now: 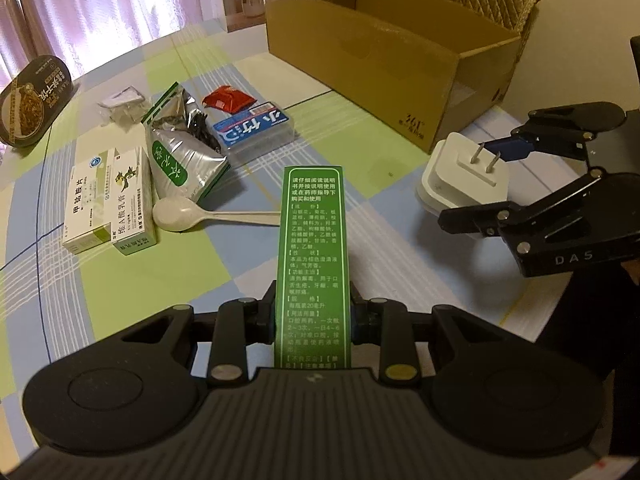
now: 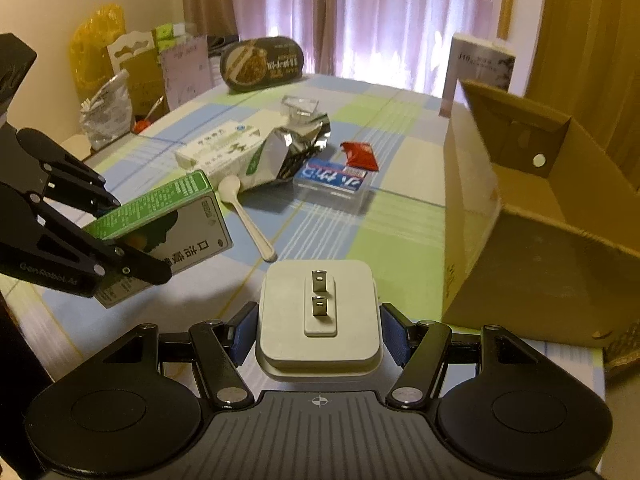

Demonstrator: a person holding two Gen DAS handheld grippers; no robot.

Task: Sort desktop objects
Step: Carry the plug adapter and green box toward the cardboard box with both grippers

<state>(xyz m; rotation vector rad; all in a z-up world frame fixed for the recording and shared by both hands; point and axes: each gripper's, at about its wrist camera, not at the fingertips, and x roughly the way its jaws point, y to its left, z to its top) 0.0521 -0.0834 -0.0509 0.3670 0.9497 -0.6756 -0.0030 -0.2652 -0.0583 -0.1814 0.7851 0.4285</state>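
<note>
My left gripper [image 1: 313, 316] is shut on a long green medicine box [image 1: 314, 240], held above the checked tablecloth [image 1: 120, 292]. The right wrist view shows the same green box [image 2: 172, 216] tilted in the left gripper [image 2: 136, 236]. My right gripper [image 2: 318, 334] is shut on a white plug adapter [image 2: 320, 344], prongs facing up. In the left wrist view that adapter [image 1: 448, 188] and the right gripper [image 1: 474, 182] hover beside the open cardboard box [image 1: 392, 52], off its near corner. The cardboard box [image 2: 540, 220] stands right of the adapter.
On the cloth lie two white medicine boxes [image 1: 108, 200], a silver-green tea bag [image 1: 180, 152], a white plastic spoon [image 1: 200, 214], a clear box with a blue label [image 1: 252, 128], a red packet [image 1: 228, 100], a small clear bag [image 1: 120, 104] and a black noodle bowl [image 1: 32, 100].
</note>
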